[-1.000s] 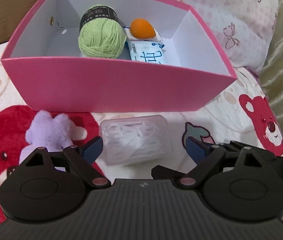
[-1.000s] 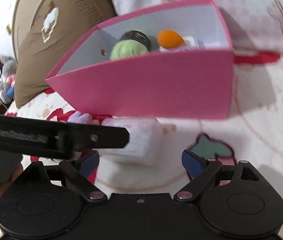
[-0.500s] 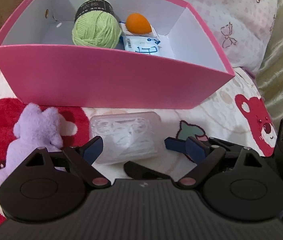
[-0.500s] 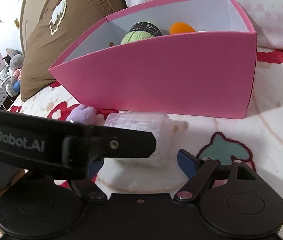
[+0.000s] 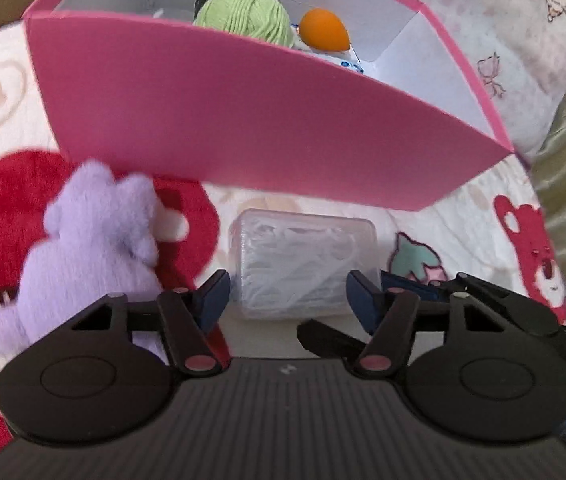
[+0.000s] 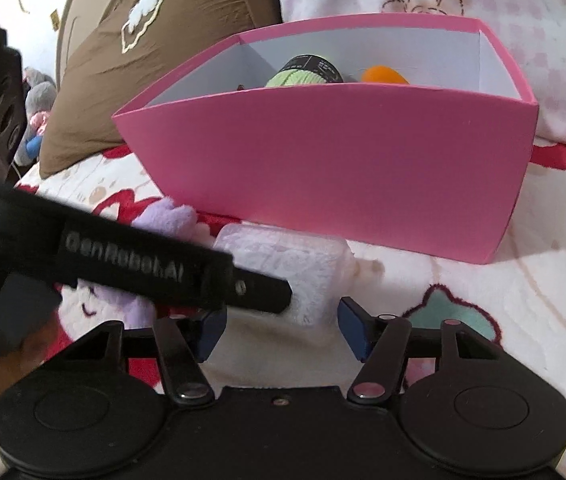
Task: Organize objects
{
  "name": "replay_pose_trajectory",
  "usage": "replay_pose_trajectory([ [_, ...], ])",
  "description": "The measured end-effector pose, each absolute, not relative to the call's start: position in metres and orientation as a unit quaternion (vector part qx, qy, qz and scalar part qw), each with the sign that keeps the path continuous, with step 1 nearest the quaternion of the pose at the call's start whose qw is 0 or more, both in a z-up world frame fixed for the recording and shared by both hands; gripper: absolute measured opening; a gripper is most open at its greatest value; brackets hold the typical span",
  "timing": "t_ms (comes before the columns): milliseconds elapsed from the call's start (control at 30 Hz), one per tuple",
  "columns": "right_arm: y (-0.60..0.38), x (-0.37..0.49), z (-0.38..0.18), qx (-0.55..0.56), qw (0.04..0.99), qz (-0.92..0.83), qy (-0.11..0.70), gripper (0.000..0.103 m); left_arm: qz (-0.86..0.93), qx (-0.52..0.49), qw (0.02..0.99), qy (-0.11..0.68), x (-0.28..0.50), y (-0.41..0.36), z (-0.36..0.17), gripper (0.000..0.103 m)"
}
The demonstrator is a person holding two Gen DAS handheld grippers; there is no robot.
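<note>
Clear, thin plastic makes up the small lidded case [image 5: 305,264], which lies on the blanket [image 5: 455,232] just in front of the pink box [image 5: 243,132], with the purple plush toy [image 5: 91,248] to its left. It is probably light, rigid and a bit slippery, so gripping its two short sides seems safest. The left gripper [image 5: 287,300] and right gripper [image 6: 281,326] both sit near it, jaws wide and empty.

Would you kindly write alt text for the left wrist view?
The open left gripper faces a clear plastic case on a bear-print blanket, a purple plush toy beside it, a pink box behind.
</note>
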State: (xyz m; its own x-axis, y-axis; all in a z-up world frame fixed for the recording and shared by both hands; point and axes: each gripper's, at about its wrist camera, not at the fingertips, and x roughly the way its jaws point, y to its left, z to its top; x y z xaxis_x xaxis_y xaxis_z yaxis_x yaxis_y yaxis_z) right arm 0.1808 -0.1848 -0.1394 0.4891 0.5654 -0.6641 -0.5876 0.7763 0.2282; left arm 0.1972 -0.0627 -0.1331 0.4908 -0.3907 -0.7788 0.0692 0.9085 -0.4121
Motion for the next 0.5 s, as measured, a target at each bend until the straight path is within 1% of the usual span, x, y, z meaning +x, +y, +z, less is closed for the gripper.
replay_pose_trajectory([
  [67,-0.191,0.175,-0.136,-0.022,0.857,0.343,0.385,0.069,-0.152,-0.184,0.830,0.504,0.191,-0.063,-0.136,0.062],
  [133,-0.198,0.169,-0.131,-0.022,0.850,0.346,0.396,0.076,-0.162,-0.197,0.815,0.520,0.186,-0.067,-0.140,0.062],
  [233,-0.202,0.161,-0.125,-0.029,0.848,0.345,0.400,0.083,-0.166,-0.198,0.804,0.536,0.180,-0.073,-0.142,0.063],
  [300,-0.201,0.158,-0.124,-0.039,0.845,0.346,0.405,0.084,-0.158,-0.183,0.799,0.550,0.178,-0.078,-0.139,0.062],
  [400,-0.200,0.158,-0.127,-0.044,0.837,0.353,0.417,0.084,-0.152,-0.156,0.812,0.541,0.176,-0.083,-0.133,0.062],
  [500,-0.196,0.160,-0.134,-0.045,0.832,0.351,0.427,0.085,-0.137,-0.156,0.825,0.526,0.177,-0.078,-0.133,0.063],
])
